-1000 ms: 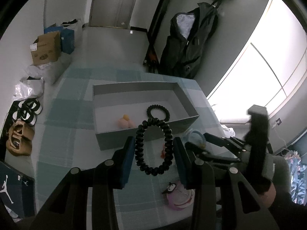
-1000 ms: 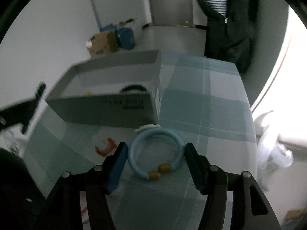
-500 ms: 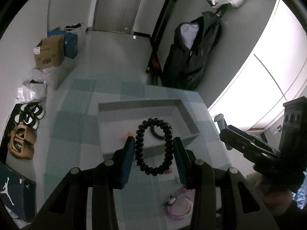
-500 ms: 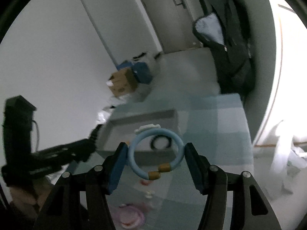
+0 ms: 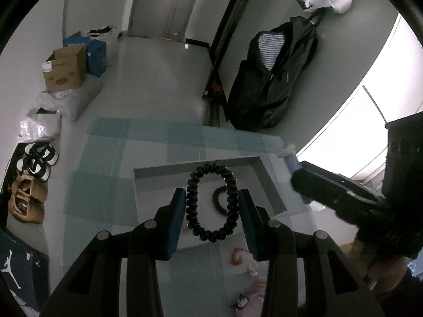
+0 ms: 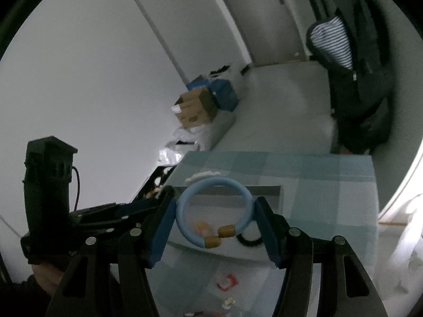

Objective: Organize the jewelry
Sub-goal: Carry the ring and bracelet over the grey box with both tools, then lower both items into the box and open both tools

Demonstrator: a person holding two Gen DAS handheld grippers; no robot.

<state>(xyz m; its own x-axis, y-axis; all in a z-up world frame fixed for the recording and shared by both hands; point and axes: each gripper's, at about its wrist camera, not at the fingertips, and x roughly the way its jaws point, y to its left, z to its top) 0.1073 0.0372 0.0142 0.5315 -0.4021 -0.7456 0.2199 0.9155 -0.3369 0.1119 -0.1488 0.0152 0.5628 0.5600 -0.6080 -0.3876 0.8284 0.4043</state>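
Observation:
My left gripper [image 5: 211, 206] is shut on a black beaded bracelet [image 5: 194, 208], held upright in the air above the grey box [image 5: 272, 185]. Inside the box lies another black bracelet [image 5: 219, 203]. My right gripper [image 6: 214, 218] is shut on a light blue bangle [image 6: 185, 216] with two gold caps and a white flower on top, lifted over the same grey box [image 6: 264, 190]. In the right wrist view an orange and pink piece [image 6: 202, 228] and the black bracelet [image 6: 248, 241] lie in the box. The right gripper [image 5: 330, 190] shows at the right of the left wrist view.
Small loose pieces, red [image 5: 236, 255] and pink [image 5: 246, 301], lie on the blue checked cloth [image 5: 105, 185] in front of the box. On the floor beyond stand cardboard boxes [image 5: 66, 68], shoes [image 5: 26, 200] and a hanging black jacket [image 5: 269, 87].
Both grippers have risen with their bracelets and moved over the box. The table and box now look lower and farther away in both views.

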